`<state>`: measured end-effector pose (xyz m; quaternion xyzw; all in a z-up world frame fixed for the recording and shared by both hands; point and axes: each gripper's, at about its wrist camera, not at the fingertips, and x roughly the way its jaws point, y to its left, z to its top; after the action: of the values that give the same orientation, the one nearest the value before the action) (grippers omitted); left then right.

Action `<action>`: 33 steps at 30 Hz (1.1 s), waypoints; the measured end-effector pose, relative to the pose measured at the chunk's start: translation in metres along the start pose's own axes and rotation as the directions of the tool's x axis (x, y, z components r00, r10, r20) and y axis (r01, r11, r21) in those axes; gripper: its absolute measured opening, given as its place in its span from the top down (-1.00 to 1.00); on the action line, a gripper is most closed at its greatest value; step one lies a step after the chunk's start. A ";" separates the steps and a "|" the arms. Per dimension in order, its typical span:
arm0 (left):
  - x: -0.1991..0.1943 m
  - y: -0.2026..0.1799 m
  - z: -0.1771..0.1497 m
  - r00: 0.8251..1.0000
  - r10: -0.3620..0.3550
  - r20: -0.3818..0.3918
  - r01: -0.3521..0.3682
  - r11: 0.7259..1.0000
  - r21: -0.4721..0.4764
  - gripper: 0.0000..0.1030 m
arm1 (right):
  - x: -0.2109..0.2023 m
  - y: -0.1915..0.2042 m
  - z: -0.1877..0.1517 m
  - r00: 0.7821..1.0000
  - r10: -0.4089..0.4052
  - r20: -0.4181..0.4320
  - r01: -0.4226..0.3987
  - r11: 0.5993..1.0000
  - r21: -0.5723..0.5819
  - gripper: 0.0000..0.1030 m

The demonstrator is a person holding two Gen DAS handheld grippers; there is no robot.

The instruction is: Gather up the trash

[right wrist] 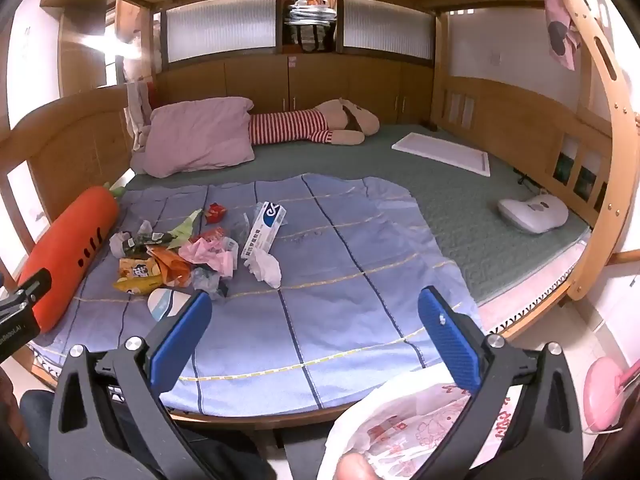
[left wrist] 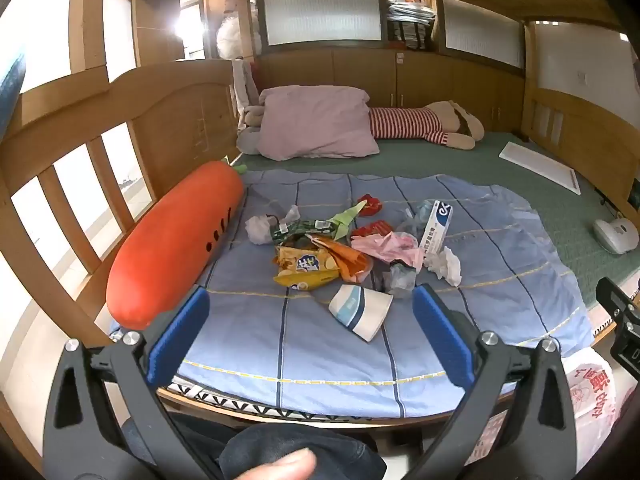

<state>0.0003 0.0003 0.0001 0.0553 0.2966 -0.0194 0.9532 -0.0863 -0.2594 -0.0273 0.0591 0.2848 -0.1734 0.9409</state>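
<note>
A pile of trash lies on the blue checked sheet: a paper cup, a yellow chip bag, pink paper, a white and blue box, white tissue, red and green wrappers. The pile also shows in the right wrist view, with the cup, the box and the tissue. My left gripper is open, just short of the cup. My right gripper is open over the sheet, right of the pile. A white plastic bag with red print hangs below the right gripper.
An orange carrot pillow lies along the wooden bed rail at the left. A pink pillow and a striped plush toy lie at the far end. A white board and a white device lie on the green mattress.
</note>
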 end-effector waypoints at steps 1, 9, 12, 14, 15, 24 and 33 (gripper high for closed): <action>0.000 0.000 0.000 1.000 0.000 -0.001 0.000 1.000 0.000 -0.95 | -0.001 0.002 0.000 1.000 -0.017 0.016 0.017 1.000 -0.023 -0.95; 0.000 0.000 0.000 1.000 -0.002 -0.003 0.002 1.000 -0.003 -0.95 | -0.003 0.006 0.000 1.000 -0.017 0.015 0.018 0.999 -0.028 -0.95; 0.001 -0.004 -0.001 1.000 -0.006 -0.011 0.006 1.000 0.005 -0.95 | -0.005 0.011 -0.001 1.000 -0.016 0.015 0.016 0.999 -0.031 -0.95; 0.006 0.004 -0.005 1.000 -0.012 -0.015 0.012 1.000 0.005 -0.95 | -0.006 0.011 -0.001 1.000 -0.014 0.014 0.014 0.999 -0.030 -0.95; 0.007 0.004 -0.006 1.000 -0.013 -0.016 0.013 1.000 0.006 -0.95 | -0.006 0.011 -0.001 1.000 -0.013 0.013 0.014 0.999 -0.030 -0.95; 0.008 -0.003 -0.006 0.999 -0.016 -0.029 0.017 1.000 0.012 -0.95 | -0.002 0.010 -0.001 1.000 0.000 0.011 0.001 0.999 -0.049 -0.95; 0.009 -0.005 -0.007 0.999 -0.018 -0.034 0.019 1.000 0.014 -0.95 | -0.002 0.012 -0.001 1.000 -0.001 0.013 0.001 0.999 -0.050 -0.95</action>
<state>0.0040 -0.0040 -0.0111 0.0595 0.3129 -0.0294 0.9475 -0.0840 -0.2469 -0.0268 0.0346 0.2831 -0.1672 0.9438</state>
